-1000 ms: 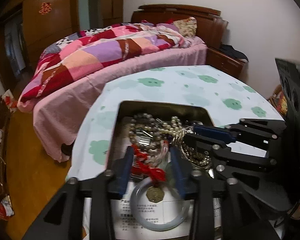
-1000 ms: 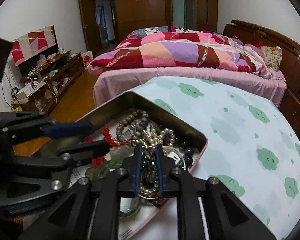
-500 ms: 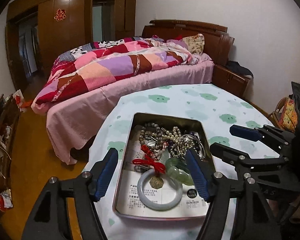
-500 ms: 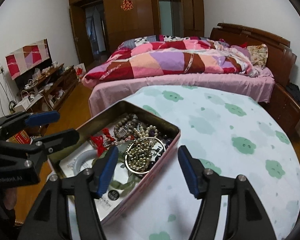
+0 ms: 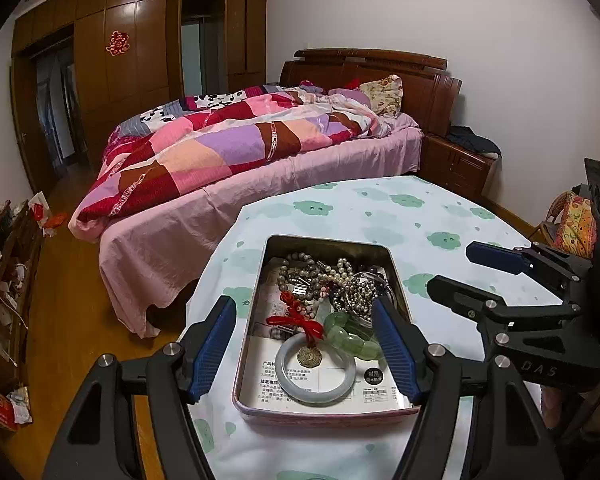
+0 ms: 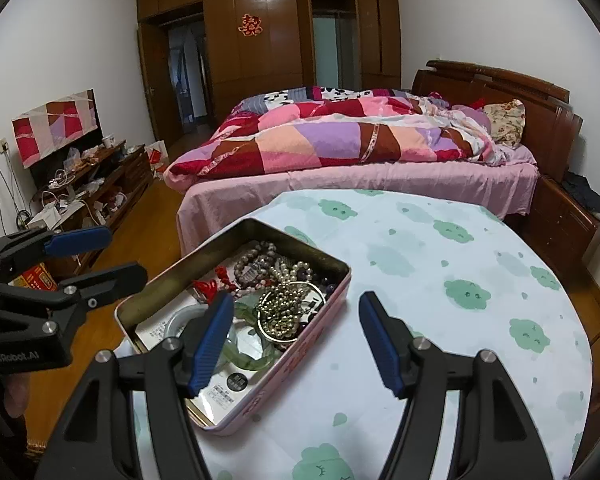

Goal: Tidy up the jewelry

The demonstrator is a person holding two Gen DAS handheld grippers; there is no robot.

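Behind our desk (image 6: 440, 280) sat the bed. We held both claws, left claw (image 5: 304, 344) and right claw (image 6: 296, 340), spread apart and empty, the tin (image 5: 260, 280) of tangled jewelry (image 5: 332, 284) just ahead between the left's fingers, giving us a clear look.

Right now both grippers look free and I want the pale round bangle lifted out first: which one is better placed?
Probably the left gripper: open, its fingers straddle the tin with the bangle straight ahead. The right gripper, also open, sits over the tin's far edge and the table.
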